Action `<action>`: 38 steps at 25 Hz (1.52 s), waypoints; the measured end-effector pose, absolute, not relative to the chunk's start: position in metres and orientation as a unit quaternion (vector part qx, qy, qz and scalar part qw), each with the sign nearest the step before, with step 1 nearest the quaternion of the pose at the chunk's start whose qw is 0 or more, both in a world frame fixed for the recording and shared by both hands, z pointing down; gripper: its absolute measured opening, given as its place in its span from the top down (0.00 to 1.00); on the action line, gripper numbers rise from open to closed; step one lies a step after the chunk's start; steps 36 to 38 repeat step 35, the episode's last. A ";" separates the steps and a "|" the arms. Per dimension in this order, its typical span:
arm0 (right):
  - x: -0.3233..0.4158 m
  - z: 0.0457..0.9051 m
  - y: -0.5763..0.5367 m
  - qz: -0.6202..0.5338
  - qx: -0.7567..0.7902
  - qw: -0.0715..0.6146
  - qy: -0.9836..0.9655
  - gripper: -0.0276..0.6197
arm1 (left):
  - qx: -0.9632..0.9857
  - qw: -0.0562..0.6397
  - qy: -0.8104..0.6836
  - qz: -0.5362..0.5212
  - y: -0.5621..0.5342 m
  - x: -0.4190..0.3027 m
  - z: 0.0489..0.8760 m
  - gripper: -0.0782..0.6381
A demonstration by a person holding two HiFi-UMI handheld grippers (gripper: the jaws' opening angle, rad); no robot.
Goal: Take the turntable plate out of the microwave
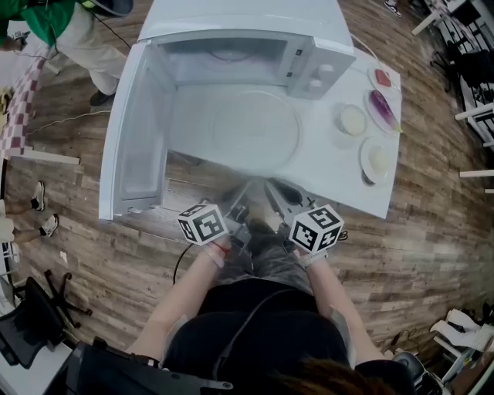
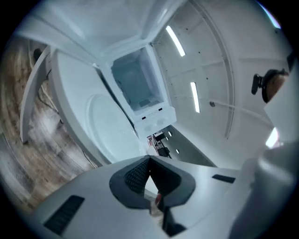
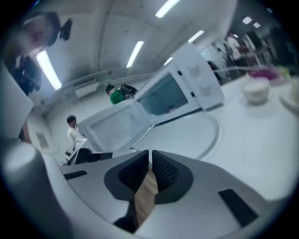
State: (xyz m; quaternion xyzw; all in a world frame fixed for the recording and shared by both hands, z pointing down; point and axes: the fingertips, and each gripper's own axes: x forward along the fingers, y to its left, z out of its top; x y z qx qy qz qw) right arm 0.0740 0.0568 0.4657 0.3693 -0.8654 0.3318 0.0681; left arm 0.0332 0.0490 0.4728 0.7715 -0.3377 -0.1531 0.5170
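My left tongs (image 2: 149, 158), pressed together and empty, sit short of the worktop (image 1: 351, 181). The turntable plate (image 1: 255, 127) lies flat there before the open microwave (image 1: 231, 46); I judge it glass, heavy, slick and breakable, best pinched at the rim. My right tongs (image 3: 150, 153) are likewise closed on nothing.

White table (image 1: 340, 173), purple eggplant (image 1: 383, 106) on plate (image 1: 369, 108), wooden floor (image 1: 432, 231), person in green (image 1: 46, 19)

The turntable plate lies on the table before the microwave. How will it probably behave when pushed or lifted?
The plate looks clear and glossy, so it is probably glass: stiff, fragile, rather heavy. It lies flat on the smooth table, so a push would likely slide it, not tip it. Its thin rim may be slippery to grip.
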 end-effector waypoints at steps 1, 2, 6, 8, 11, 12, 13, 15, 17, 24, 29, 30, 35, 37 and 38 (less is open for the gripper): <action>0.073 0.459 0.057 0.282 0.373 0.100 -0.878 0.90 | 0.784 0.496 -0.347 -0.141 0.048 0.032 0.469 0.88; 0.071 0.453 0.056 0.240 0.376 0.125 -0.886 0.90 | 0.793 0.476 -0.357 -0.130 0.046 0.030 0.465 0.88; 0.064 0.430 0.051 0.142 0.381 0.168 -0.898 0.91 | 0.815 0.416 -0.391 -0.105 0.040 0.023 0.449 0.88; 0.059 0.422 0.050 0.118 0.380 0.175 -0.901 0.91 | 0.821 0.395 -0.403 -0.094 0.040 0.020 0.443 0.88; 0.054 0.413 0.050 0.104 0.379 0.175 -0.903 0.92 | 0.823 0.375 -0.418 -0.087 0.041 0.015 0.435 0.88; 0.054 0.412 0.050 0.102 0.379 0.176 -0.903 0.92 | 0.822 0.373 -0.422 -0.088 0.041 0.014 0.433 0.88; 0.054 0.410 0.050 0.101 0.378 0.177 -0.903 0.92 | 0.820 0.372 -0.425 -0.089 0.042 0.014 0.432 0.88; 0.054 0.409 0.051 0.101 0.378 0.179 -0.903 0.92 | 0.818 0.372 -0.430 -0.088 0.044 0.014 0.431 0.88; 0.054 0.407 0.051 0.102 0.381 0.180 -0.901 0.92 | 0.820 0.368 -0.432 -0.082 0.045 0.017 0.429 0.88; 0.056 0.402 0.046 0.104 0.395 0.174 -0.896 0.92 | 0.829 0.346 -0.433 -0.073 0.037 0.018 0.419 0.88; 0.055 0.397 0.043 0.098 0.396 0.174 -0.896 0.93 | 0.832 0.339 -0.433 -0.069 0.034 0.018 0.416 0.88; 0.054 0.396 0.043 0.096 0.395 0.176 -0.897 0.93 | 0.832 0.340 -0.433 -0.068 0.035 0.017 0.417 0.88; 0.051 0.394 0.042 0.086 0.393 0.181 -0.897 0.93 | 0.832 0.340 -0.433 -0.066 0.035 0.016 0.418 0.88; 0.051 0.394 0.042 0.086 0.393 0.181 -0.897 0.93 | 0.832 0.340 -0.433 -0.066 0.035 0.016 0.418 0.88; 0.051 0.394 0.042 0.086 0.393 0.181 -0.897 0.93 | 0.832 0.340 -0.433 -0.066 0.035 0.016 0.418 0.88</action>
